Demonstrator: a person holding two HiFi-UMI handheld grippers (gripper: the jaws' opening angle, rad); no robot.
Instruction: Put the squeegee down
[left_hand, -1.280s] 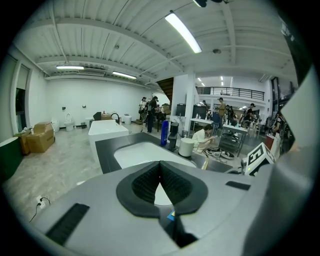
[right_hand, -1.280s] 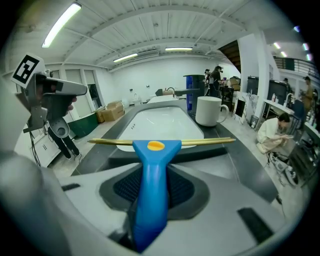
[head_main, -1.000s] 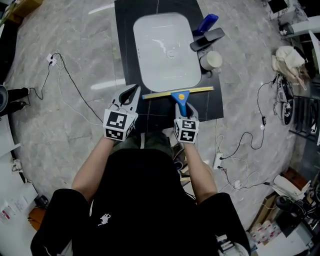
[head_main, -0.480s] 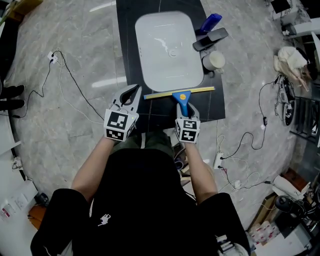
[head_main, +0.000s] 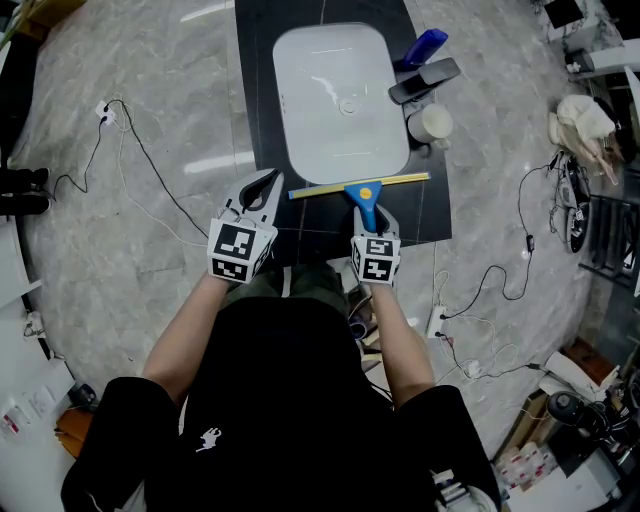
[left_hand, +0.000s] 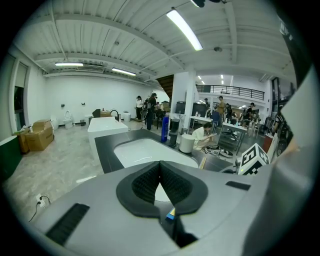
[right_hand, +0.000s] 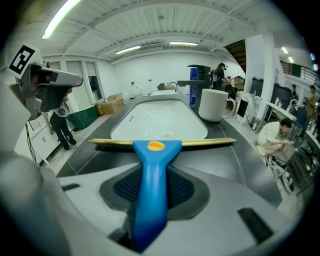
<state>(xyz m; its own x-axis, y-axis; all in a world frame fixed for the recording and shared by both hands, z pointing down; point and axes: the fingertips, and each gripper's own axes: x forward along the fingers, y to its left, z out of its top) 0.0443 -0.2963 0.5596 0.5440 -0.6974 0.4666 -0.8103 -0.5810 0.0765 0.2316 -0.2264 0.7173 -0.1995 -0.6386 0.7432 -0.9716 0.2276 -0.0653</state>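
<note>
1. My right tongs (head_main: 368, 214) are clenched on the handle of the blue plastic squeegee with a long yellow blade (head_main: 361, 191). The handle runs back between the two ridged pads in the right gripper view, and the squeegee (right_hand: 151, 170) fills the gap there.
2. The blade lies crosswise over the front strip of the dark stone counter (head_main: 258, 60), just beside the near rim of the white rectangular basin (head_main: 340, 100). I cannot tell from here whether its edge touches the counter.
3. My left tongs (head_main: 268, 183) hang over the counter's front left corner, well apart from the squeegee. In the left gripper view the left tongs (left_hand: 160, 163) are clenched tip to tip with nothing between them.
4. Past the blade's right end, a white ceramic mug (head_main: 428, 122) stands on the counter beside the basin. Behind it are a dark flat-spouted faucet (head_main: 425, 78) and a blue plastic bottle (head_main: 420, 45).
5. Grey marble floor (head_main: 150, 120) with loose cables surrounds the counter.
</note>
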